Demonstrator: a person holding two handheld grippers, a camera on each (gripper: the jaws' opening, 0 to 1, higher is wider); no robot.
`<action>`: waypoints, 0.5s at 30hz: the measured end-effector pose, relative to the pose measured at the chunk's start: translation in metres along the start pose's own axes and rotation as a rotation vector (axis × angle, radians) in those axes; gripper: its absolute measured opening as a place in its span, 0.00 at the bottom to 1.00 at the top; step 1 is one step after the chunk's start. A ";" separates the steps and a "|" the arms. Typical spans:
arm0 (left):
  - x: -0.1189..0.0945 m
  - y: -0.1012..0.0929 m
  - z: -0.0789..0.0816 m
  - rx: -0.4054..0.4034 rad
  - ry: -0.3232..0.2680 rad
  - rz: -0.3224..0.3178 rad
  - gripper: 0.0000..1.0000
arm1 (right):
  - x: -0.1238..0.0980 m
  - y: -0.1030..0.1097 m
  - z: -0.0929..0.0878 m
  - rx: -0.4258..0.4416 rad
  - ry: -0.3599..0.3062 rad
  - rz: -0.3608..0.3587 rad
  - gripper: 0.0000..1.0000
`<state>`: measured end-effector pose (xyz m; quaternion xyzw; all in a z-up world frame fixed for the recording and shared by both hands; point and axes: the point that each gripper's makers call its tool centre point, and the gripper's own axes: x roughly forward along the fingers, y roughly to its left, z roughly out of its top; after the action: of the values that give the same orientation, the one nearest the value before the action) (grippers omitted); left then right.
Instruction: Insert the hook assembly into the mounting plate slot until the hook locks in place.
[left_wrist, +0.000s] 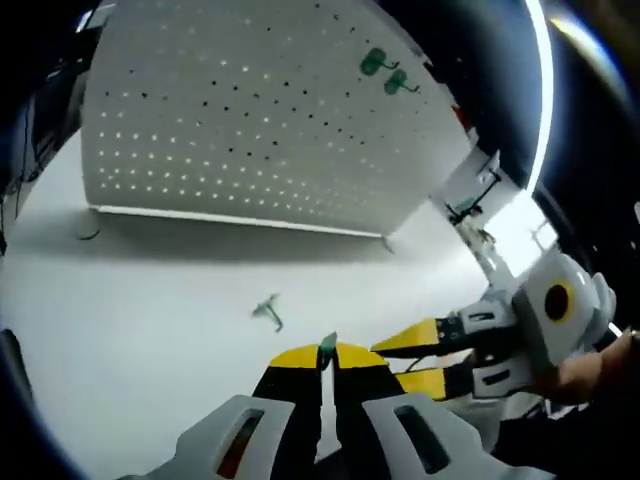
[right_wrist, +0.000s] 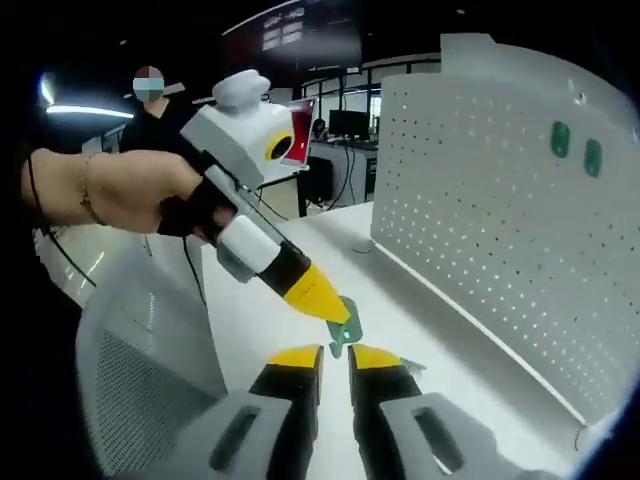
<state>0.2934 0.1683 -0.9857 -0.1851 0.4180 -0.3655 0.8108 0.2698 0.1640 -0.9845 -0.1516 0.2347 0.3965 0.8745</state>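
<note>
Left gripper view looks along the left claw, whose yellow-tipped jaws are pressed together on a small green hook that pokes up between the tips. A second green hook lies loose on the white desk ahead of it, well apart from the jaws. Beyond stands a white perforated mounting plate, upright on the desk, with two green hooks already hanging side by side near its upper edge. The right claw enters from the right, held by a hand; its yellow jaws sit a little apart with nothing between them.

Right gripper view shows the right claw's own jaws with a narrow gap, empty. Just above them the left claw reaches down from the left, held in a hand, with the green hook at its tip, close over the right claw's jaw tips. The mounting plate rises at right, the two hung hooks high on it.
</note>
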 end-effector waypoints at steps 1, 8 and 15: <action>-0.001 -0.002 0.000 -0.023 -0.001 -0.011 0.02 | -0.001 0.000 0.003 -0.010 -0.010 -0.010 0.07; -0.003 0.001 -0.004 -0.044 -0.001 -0.015 0.02 | 0.000 -0.002 0.007 -0.065 -0.013 -0.020 0.03; -0.004 0.000 -0.006 -0.074 -0.004 -0.038 0.02 | 0.003 0.001 0.005 -0.107 0.000 -0.021 0.03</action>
<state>0.2873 0.1710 -0.9868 -0.2234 0.4260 -0.3648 0.7972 0.2727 0.1689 -0.9820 -0.2006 0.2114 0.3991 0.8694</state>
